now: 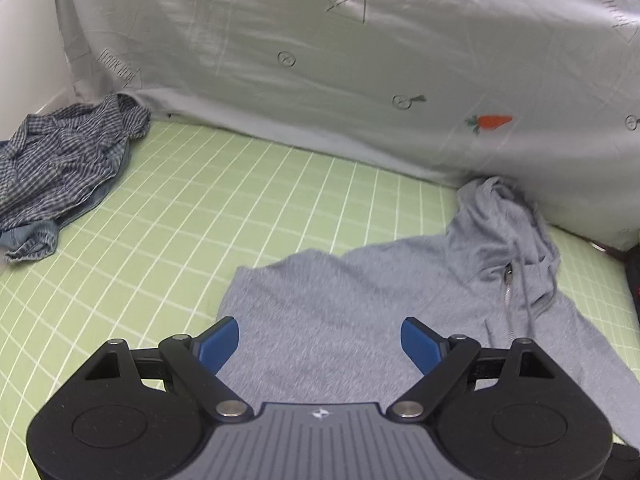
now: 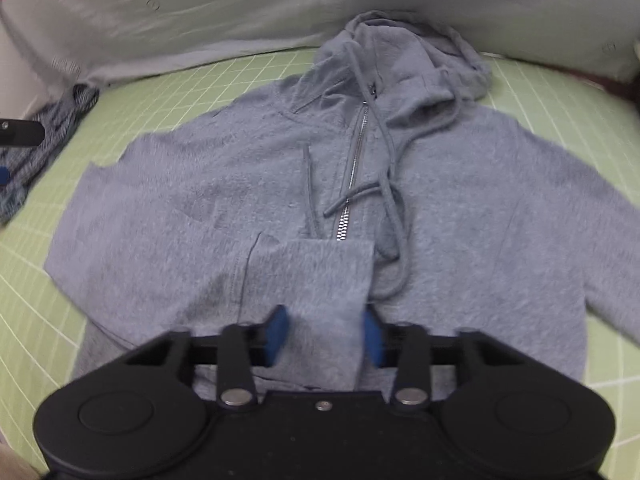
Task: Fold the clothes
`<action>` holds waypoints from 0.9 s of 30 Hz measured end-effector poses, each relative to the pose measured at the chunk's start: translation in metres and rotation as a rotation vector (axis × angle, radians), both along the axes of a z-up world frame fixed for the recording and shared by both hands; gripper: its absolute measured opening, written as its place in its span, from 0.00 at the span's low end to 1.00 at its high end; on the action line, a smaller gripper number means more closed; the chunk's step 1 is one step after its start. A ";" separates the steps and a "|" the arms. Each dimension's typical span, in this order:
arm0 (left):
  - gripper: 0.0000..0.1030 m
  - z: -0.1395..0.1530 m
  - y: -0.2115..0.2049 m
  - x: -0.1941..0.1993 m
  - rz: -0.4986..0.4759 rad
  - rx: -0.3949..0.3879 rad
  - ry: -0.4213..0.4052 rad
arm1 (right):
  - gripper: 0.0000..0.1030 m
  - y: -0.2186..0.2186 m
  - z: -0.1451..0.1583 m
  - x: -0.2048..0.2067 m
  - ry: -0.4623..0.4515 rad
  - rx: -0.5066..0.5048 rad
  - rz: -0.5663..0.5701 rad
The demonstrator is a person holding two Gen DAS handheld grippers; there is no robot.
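A grey zip hoodie (image 2: 460, 200) lies front up on the green gridded mat (image 2: 40, 320), hood (image 2: 416, 52) toward the back, zipper and drawstrings showing. One sleeve (image 2: 312, 276) is folded over its chest, cuff end near the zipper. My right gripper (image 2: 324, 320) has its blue pads against both sides of that sleeve. In the left wrist view the hoodie (image 1: 340, 300) fills the lower middle. My left gripper (image 1: 320, 328) hovers over its left part, blue pads wide apart with only flat cloth below.
A crumpled blue checked shirt (image 1: 60, 168) lies at the mat's far left, and shows again (image 2: 44, 140) in the right wrist view. A pale grey sheet with carrot prints (image 1: 360, 60) rises behind the mat. A dark object (image 1: 632, 280) sits at the right edge.
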State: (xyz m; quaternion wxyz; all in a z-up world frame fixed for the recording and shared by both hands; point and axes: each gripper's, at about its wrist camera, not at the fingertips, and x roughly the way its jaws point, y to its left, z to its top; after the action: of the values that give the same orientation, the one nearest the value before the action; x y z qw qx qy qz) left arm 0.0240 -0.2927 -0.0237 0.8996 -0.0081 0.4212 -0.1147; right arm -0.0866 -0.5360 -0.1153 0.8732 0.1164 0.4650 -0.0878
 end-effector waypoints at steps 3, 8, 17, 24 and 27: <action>0.86 -0.004 0.000 0.002 0.012 0.015 0.014 | 0.09 -0.003 0.002 -0.003 -0.020 -0.011 0.011; 0.86 -0.005 -0.001 0.004 0.021 0.029 0.017 | 0.06 -0.005 0.021 -0.006 -0.100 -0.019 0.025; 0.86 -0.003 -0.005 0.021 0.049 0.045 0.002 | 0.06 -0.042 0.078 0.003 -0.279 -0.035 -0.054; 0.86 -0.005 -0.018 0.037 0.032 0.074 -0.015 | 0.06 -0.158 0.075 -0.027 -0.233 -0.156 -0.412; 0.86 -0.010 -0.028 0.046 0.014 0.082 0.007 | 0.09 -0.205 0.062 -0.048 -0.129 -0.272 -0.633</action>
State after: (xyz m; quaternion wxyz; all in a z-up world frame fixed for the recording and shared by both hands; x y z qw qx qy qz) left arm 0.0697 -0.3204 -0.0340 0.8986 0.0255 0.4285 -0.0912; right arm -0.1346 -0.7411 -0.0529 0.8378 0.1430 0.3336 -0.4079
